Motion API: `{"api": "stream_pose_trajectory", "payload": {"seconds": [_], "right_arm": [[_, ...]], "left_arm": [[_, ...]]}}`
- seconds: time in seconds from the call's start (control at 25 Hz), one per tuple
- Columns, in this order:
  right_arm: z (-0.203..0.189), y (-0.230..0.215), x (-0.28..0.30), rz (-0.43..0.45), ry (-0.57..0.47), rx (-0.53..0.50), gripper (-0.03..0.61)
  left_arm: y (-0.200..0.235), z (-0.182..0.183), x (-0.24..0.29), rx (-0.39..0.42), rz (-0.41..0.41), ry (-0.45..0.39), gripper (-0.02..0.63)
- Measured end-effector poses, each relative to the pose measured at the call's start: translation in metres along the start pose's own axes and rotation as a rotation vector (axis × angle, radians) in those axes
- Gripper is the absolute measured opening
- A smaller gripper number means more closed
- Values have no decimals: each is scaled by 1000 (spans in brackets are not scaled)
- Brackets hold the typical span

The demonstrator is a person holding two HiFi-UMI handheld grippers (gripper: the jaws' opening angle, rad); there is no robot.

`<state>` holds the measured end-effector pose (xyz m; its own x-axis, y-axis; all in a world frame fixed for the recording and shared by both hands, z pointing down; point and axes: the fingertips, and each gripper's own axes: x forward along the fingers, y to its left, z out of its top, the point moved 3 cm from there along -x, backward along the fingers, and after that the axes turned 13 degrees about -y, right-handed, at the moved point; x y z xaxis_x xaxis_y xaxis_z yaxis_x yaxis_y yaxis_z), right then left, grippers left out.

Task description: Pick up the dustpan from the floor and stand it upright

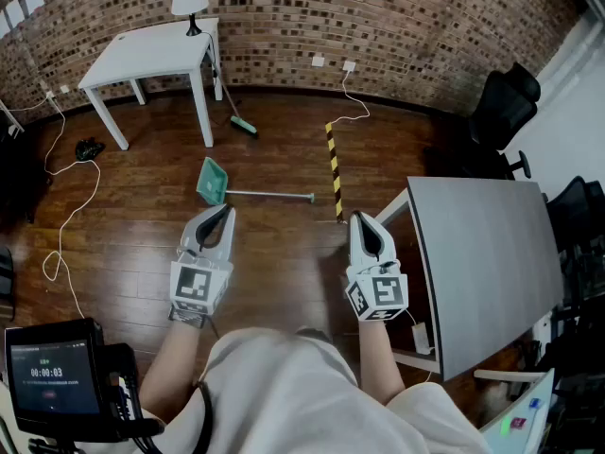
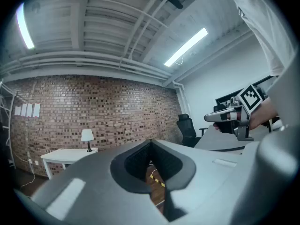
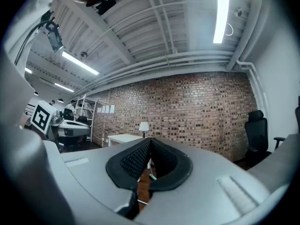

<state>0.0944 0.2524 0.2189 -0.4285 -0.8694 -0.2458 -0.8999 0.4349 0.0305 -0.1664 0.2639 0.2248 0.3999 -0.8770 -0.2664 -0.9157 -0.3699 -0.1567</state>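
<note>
The green dustpan (image 1: pixel 212 180) lies flat on the wooden floor, its long grey handle (image 1: pixel 274 195) stretching to the right. Both grippers are held level in front of the person, above the floor and short of the dustpan. The left gripper (image 1: pixel 225 210) hovers just on the near side of the pan, its jaws shut with nothing in them (image 2: pixel 150 143). The right gripper (image 1: pixel 360 218) is near the handle's far end, also shut and holding nothing (image 3: pixel 150 139). Neither touches the dustpan. In the left gripper view the right gripper (image 2: pixel 229 116) shows at the right.
A white table (image 1: pixel 151 55) with a lamp (image 1: pixel 190 0) stands against the brick wall, a broom (image 1: pixel 236 116) leaning beside it. A grey desk (image 1: pixel 482 263) is at the right, a black chair (image 1: pixel 506 102) behind it. Yellow-black tape (image 1: pixel 333 164) and white cables (image 1: pixel 66 206) lie on the floor.
</note>
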Motion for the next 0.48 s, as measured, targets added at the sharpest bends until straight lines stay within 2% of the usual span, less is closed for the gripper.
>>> {"api": "stream_pose_trajectory", "payload": {"seconds": [0.24, 0.48], "right_arm": [[7, 0, -2, -7, -11, -27, 14], [-20, -14, 30, -24, 23, -15, 14]], "left_arm": [[2, 0, -8, 9, -12, -11, 2], [22, -22, 22, -11, -18, 7, 2]]}}
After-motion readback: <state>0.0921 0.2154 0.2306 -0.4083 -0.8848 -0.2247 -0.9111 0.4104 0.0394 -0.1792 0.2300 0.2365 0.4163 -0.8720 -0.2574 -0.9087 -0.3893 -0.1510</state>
